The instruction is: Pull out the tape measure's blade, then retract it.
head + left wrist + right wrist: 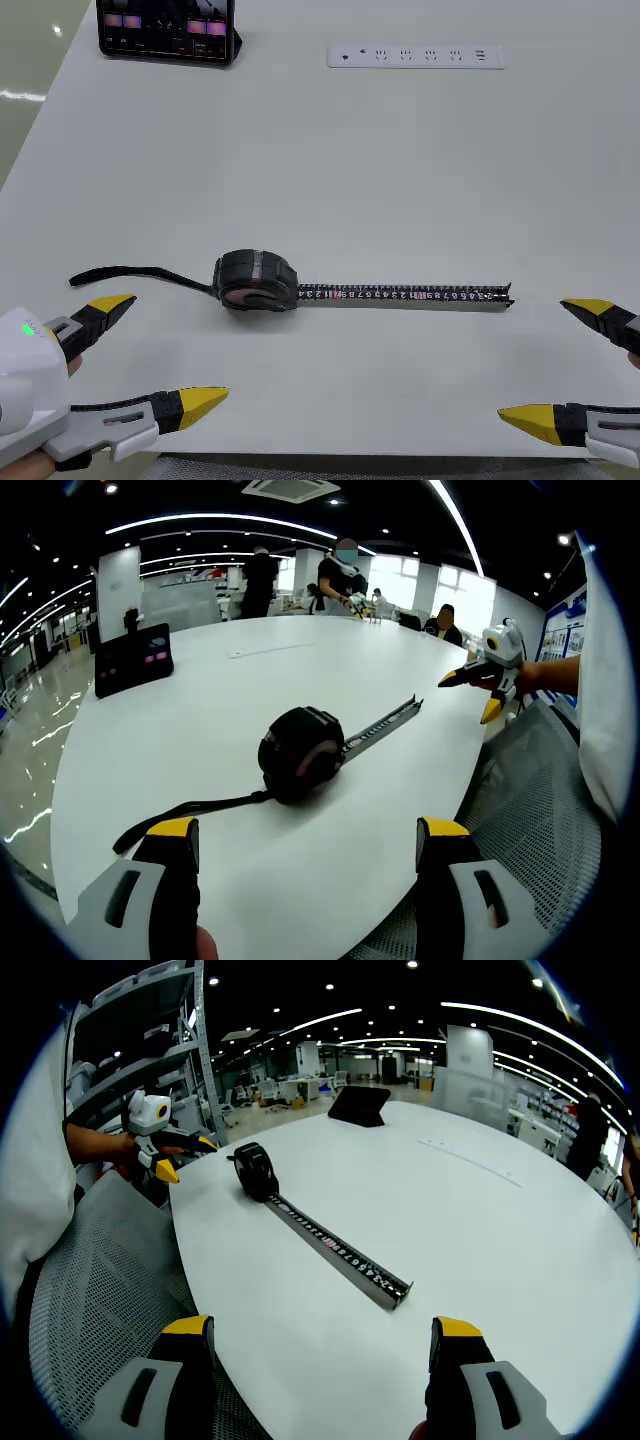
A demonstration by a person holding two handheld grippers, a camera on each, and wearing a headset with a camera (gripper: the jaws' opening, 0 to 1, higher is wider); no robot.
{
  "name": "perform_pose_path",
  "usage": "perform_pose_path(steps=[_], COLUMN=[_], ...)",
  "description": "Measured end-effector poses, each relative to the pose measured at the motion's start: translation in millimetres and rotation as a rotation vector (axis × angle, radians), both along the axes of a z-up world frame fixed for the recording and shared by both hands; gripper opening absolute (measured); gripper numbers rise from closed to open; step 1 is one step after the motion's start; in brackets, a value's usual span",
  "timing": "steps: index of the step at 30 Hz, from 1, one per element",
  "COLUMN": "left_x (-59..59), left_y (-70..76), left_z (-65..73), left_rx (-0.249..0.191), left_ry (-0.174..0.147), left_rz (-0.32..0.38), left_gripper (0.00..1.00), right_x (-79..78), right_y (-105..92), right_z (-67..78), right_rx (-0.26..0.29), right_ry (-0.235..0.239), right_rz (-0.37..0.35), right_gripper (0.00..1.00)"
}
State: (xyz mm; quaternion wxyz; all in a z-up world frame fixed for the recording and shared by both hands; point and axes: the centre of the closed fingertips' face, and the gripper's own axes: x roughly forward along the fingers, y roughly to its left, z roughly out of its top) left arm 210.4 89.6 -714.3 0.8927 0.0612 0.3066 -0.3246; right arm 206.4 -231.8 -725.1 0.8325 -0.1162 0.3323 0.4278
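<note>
Tape measure (255, 281) lies on the tabletop (400, 150) in head view, blade (405, 295) out flat; left tool (170, 350) and right tool (540, 358) both gape, empty. Left gripper view: case (300, 752) dead ahead, likely to pin it. Right gripper view: blade tip (398, 1295) ahead, probably for guiding retraction.

The left gripper's (308, 830) yellow-tipped jaws stand wide apart, holding nothing; beyond them the black tape measure (300, 752) lies on the white tabletop (250, 675); its blade (385, 723) stretches toward the right gripper (468, 695) near the edge; a black strap (190, 810) trails leftward.
</note>
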Motion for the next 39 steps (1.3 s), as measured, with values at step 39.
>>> perform_pose_path(steps=[39], left_x=[-8.9], left_y=[1.0], left_z=[-7.5], left_rx=[0.017], left_ry=[0.023], left_rz=[-0.005], left_gripper=[0.96], right_x=[-10.8], right_y=[-11.9], right_z=[-8.3], right_rx=[-0.010], right_ry=[0.030], right_rz=[-0.042], right_gripper=[0.99])
